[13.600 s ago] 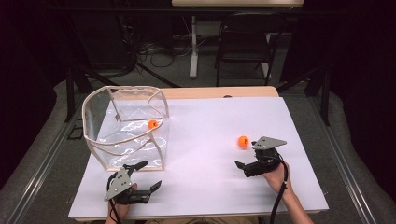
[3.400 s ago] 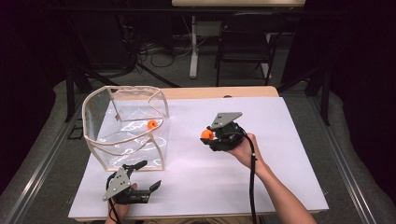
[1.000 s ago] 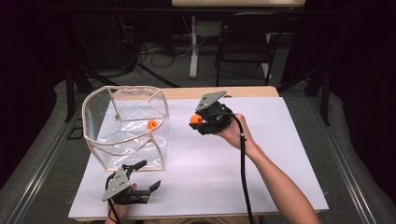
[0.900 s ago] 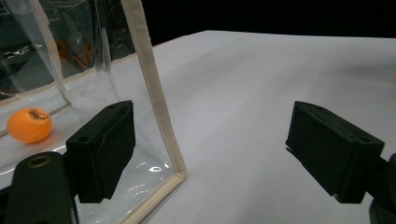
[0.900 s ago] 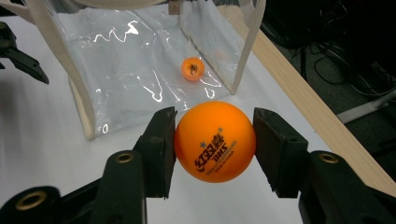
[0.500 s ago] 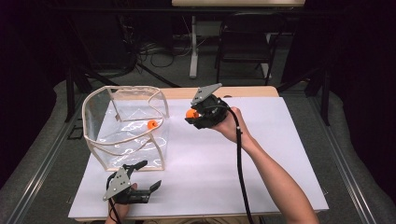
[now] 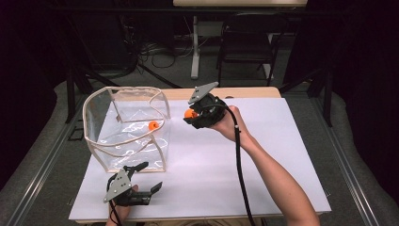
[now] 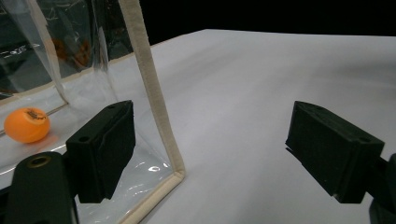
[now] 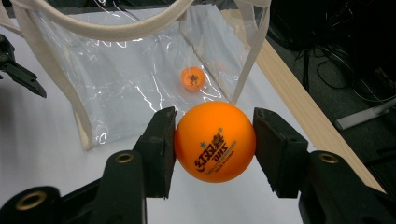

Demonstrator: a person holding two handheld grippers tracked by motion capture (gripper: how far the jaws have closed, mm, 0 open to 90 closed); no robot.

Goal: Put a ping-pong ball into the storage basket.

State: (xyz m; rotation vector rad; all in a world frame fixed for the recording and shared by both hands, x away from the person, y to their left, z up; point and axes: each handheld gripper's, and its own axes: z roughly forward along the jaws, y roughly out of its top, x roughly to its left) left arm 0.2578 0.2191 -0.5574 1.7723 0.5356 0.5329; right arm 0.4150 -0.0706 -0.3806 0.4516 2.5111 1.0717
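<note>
White desk [image 7: 263, 155] — right gripper [image 7: 192, 114] is pinching an orange ball [image 7: 189, 113] beside the clear bag [image 7: 127, 127]; releasing early risks it bouncing away. Left gripper [image 7: 143, 181] is resting spread.

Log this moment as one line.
right tool: shut on orange ball, beside clear bag | left tool: open | second ball in bag
</note>
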